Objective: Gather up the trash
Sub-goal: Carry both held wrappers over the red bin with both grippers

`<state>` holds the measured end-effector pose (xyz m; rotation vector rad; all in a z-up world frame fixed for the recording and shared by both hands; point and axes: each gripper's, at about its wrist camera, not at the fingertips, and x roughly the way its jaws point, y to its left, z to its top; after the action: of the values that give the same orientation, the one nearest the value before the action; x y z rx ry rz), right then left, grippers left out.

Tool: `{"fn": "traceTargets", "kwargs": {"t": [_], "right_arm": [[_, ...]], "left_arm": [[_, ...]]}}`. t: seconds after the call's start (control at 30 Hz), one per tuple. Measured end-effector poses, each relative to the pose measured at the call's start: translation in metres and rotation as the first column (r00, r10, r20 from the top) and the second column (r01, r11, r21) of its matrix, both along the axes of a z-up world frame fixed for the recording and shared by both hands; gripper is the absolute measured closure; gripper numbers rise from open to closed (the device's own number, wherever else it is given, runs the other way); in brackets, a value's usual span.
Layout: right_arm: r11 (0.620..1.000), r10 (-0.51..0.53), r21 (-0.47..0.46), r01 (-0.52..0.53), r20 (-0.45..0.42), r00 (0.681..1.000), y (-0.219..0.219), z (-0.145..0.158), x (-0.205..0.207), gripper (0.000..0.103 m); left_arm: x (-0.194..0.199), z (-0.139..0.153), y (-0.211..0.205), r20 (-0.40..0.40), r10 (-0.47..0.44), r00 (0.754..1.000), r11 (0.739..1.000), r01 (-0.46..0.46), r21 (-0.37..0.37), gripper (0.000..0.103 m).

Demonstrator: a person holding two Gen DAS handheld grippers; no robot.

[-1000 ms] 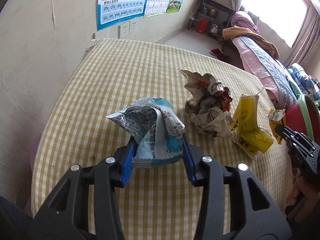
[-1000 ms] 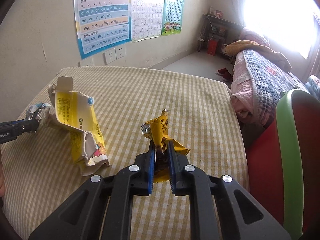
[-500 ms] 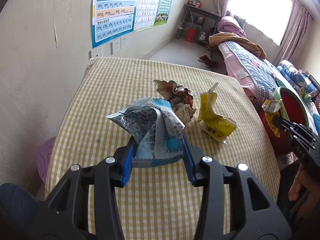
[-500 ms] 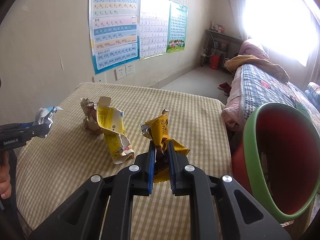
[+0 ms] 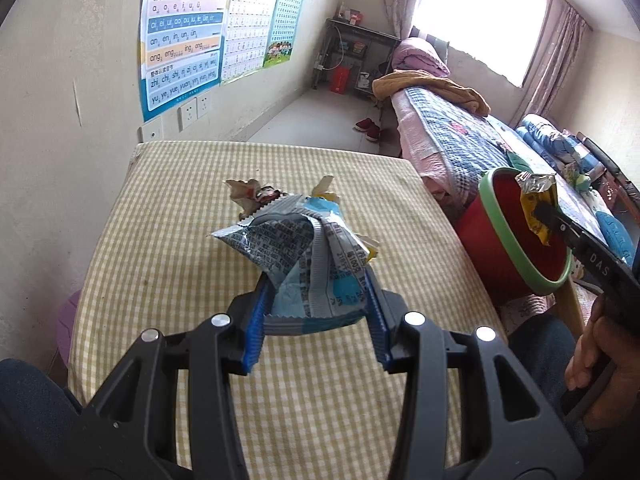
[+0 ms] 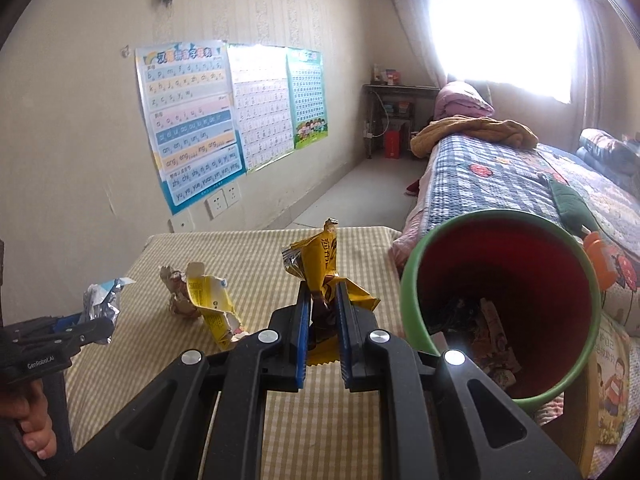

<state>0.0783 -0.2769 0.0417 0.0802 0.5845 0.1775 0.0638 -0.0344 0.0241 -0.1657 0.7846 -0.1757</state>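
My left gripper is shut on a crumpled blue and silver snack wrapper, held up above the checked table. My right gripper is shut on a yellow wrapper; in the left wrist view that yellow wrapper hangs over the mouth of the red bin with a green rim. The red bin stands just right of the table and holds some trash. A torn yellow carton and a crumpled brown paper wad lie on the table.
A bed with a quilt runs along the right side behind the bin. The wall with posters and sockets borders the table's far edge. A hand holds the right gripper at the right edge. A purple stool stands left of the table.
Both grippers rose and drew back from the table with their wrappers. The right one swung toward the red bin, which now fills the right of its view.
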Motion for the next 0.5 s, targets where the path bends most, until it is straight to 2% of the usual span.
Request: {"fn": "traceTargets", "kwargs": {"t": [0.33,0.5], "right_arm": [[0.981,-0.137,0.131,0.144,-0.062,0.989,-0.068,0.004,0.000,0.091],[0.968,-0.190,0.149,0.201,-0.089,0.978,-0.102,0.003,-0.006,0.091]], "left_arm": [[0.023,0.030,-0.065,0.032,-0.127,0.991,0.992,0.127,-0.020,0.061],[0.032,0.039,-0.103,0.038,-0.204,0.978,0.979,0.204,-0.014,0.061]]}}
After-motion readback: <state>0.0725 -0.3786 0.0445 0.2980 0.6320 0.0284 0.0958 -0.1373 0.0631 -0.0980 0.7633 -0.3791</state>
